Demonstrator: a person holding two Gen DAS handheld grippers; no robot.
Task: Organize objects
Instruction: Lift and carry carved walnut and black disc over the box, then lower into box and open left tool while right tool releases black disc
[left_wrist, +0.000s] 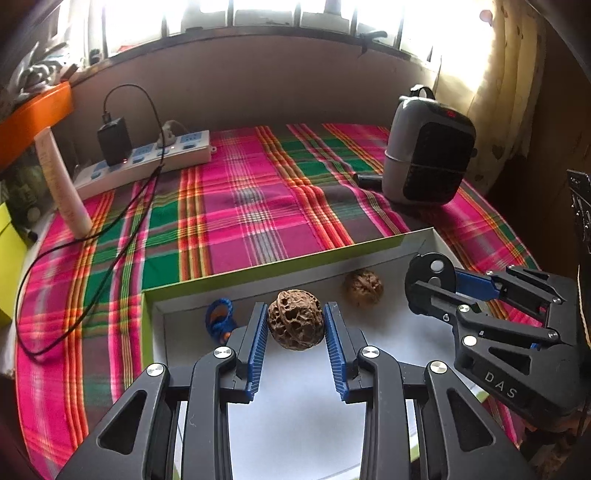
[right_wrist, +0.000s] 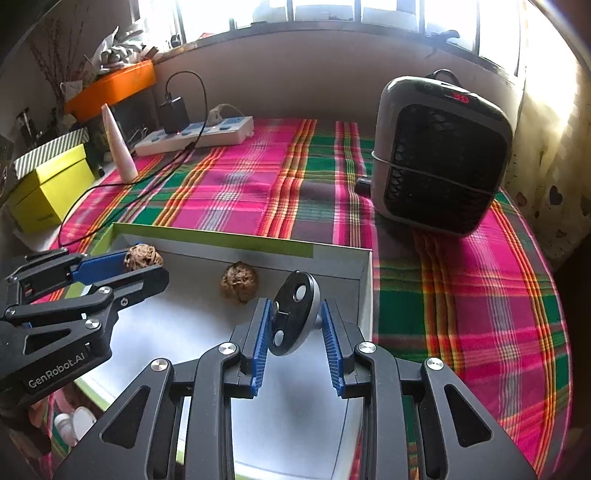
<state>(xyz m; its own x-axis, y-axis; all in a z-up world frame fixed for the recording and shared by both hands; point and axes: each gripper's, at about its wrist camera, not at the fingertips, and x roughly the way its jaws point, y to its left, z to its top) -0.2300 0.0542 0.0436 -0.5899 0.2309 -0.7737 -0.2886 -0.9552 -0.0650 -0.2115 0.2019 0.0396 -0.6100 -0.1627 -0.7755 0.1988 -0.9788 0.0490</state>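
Observation:
A white shallow box (left_wrist: 258, 288) with a green rim lies on the plaid cloth. My left gripper (left_wrist: 295, 325) is shut on a dark walnut (left_wrist: 295, 323), held over the box floor. A second walnut (left_wrist: 364, 287) lies loose in the box, also in the right wrist view (right_wrist: 239, 281). A blue cord loop (left_wrist: 219, 319) lies at the box's left corner. My right gripper (right_wrist: 295, 325) is shut on a black and silver round disc (right_wrist: 293, 317) over the box's right side. The disc also shows in the left wrist view (left_wrist: 430, 277).
A grey and black fan heater (left_wrist: 428, 151) stands at the back right. A white power strip (left_wrist: 147, 158) with a black charger and trailing cable lies at the back left. A pale tube (left_wrist: 62, 181) stands at the left. A yellow box (right_wrist: 51, 188) sits off the cloth.

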